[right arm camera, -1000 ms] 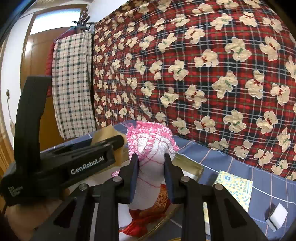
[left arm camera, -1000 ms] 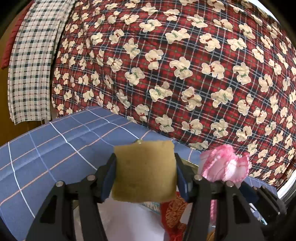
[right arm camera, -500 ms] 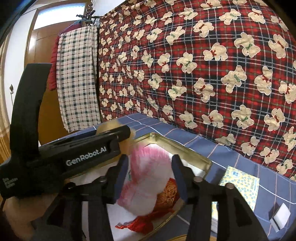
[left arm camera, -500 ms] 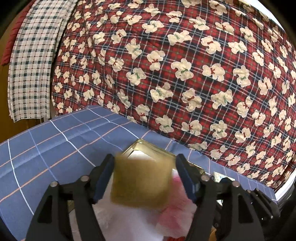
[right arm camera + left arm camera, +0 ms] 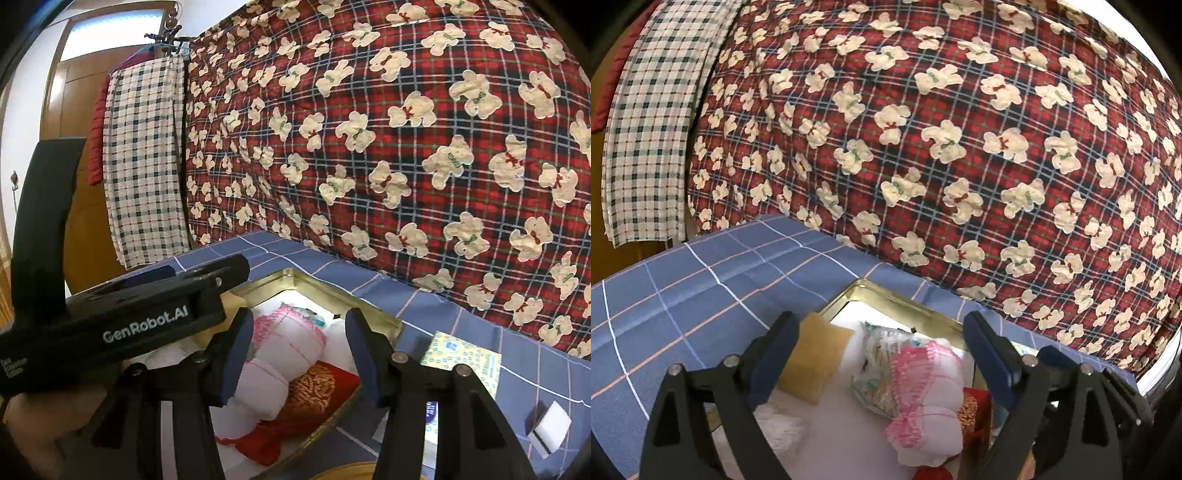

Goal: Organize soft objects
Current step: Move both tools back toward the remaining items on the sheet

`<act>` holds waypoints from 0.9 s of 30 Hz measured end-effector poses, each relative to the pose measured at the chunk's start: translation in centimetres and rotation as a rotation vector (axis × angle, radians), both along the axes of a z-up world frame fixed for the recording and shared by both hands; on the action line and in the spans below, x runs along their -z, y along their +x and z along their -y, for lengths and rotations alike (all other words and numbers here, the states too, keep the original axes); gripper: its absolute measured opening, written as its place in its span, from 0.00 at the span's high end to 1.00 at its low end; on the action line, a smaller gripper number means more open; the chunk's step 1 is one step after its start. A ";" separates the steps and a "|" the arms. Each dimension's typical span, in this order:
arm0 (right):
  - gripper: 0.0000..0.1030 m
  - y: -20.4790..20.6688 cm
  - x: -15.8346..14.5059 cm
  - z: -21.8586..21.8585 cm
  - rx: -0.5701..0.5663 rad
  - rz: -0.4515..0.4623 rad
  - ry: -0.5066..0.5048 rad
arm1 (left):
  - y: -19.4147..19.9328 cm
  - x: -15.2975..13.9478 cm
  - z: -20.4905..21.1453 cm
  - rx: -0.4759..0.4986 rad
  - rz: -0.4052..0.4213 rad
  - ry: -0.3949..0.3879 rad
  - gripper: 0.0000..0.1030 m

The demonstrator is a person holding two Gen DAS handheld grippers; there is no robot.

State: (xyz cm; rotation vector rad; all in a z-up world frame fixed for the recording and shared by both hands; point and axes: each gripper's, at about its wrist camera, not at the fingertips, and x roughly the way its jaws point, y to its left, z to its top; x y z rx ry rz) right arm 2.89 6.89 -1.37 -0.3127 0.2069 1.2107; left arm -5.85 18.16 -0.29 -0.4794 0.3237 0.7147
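Observation:
A gold-rimmed tin box sits on the blue checked cloth and also shows in the right wrist view. Inside it lie a tan sponge, a pink-and-white frilly soft item, a patterned packet and a red embroidered pouch. The frilly item also shows in the right wrist view. My left gripper is open above the box, holding nothing. My right gripper is open above the frilly item, holding nothing.
A red teddy-print quilt rises behind the box. A checked towel hangs at the left by a wooden door. A yellow-patterned tissue pack and a white block lie on the cloth right of the box.
Both grippers lowered to the box and opened. The left let go of the tan sponge, the right let go of the frilly item; both now lie in the box.

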 end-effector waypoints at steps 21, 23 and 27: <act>0.47 6.0 -1.7 10.0 0.265 -0.064 0.072 | 3.6 -1.9 7.8 0.259 -0.028 0.075 0.06; 0.47 7.5 -1.8 11.6 0.320 -0.100 0.077 | 4.5 -1.8 9.3 0.331 -0.039 0.072 0.06; 0.47 10.3 -1.4 15.4 0.377 -0.179 0.070 | 6.9 -1.5 13.0 0.497 -0.084 0.079 0.06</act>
